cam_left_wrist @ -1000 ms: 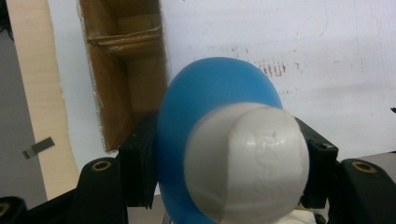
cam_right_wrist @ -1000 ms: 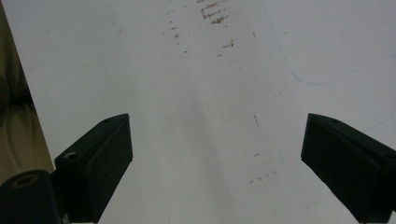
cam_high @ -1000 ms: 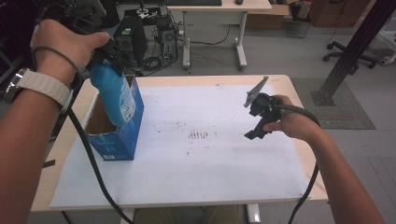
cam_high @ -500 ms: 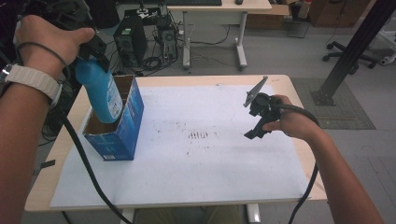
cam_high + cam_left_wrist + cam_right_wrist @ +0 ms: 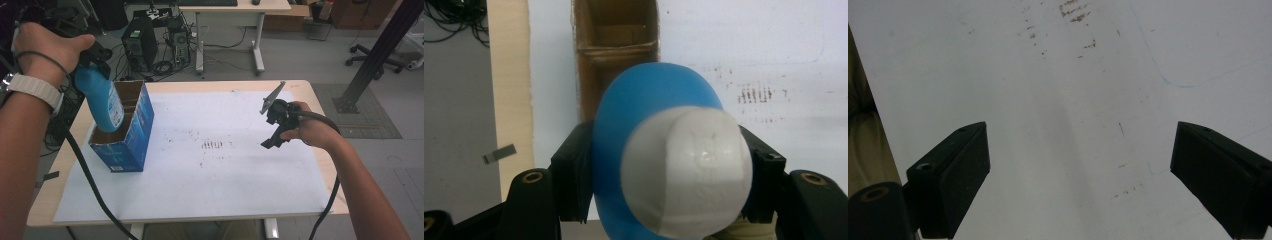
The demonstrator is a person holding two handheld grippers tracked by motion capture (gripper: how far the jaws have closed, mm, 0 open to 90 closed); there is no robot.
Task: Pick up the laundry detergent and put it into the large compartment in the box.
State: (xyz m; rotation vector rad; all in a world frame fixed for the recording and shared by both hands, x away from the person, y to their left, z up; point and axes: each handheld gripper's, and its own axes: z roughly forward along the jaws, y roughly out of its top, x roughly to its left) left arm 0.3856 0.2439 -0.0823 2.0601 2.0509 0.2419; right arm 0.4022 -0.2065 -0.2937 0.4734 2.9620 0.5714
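Blue bottle [image 5: 102,102] with white cap [image 5: 686,170], pinched at its neck by left tool [image 5: 664,185], hangs over open blue box [image 5: 125,132] near bench [image 5: 300,87] left edge; likely light, smooth, slippery rigid plastic, so grip narrow neck; right tool [image 5: 1078,175] spread, empty

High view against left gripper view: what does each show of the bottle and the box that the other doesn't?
High view alone: the blue bottle from the side, tilted, its lower end at the open top of the blue box, plus the box's printed outer walls and the right gripper hovering over the white sheet.

Left gripper view alone: the bottle's white cap end-on and a divider inside the box.

Both: the left gripper shut on the bottle above the box.
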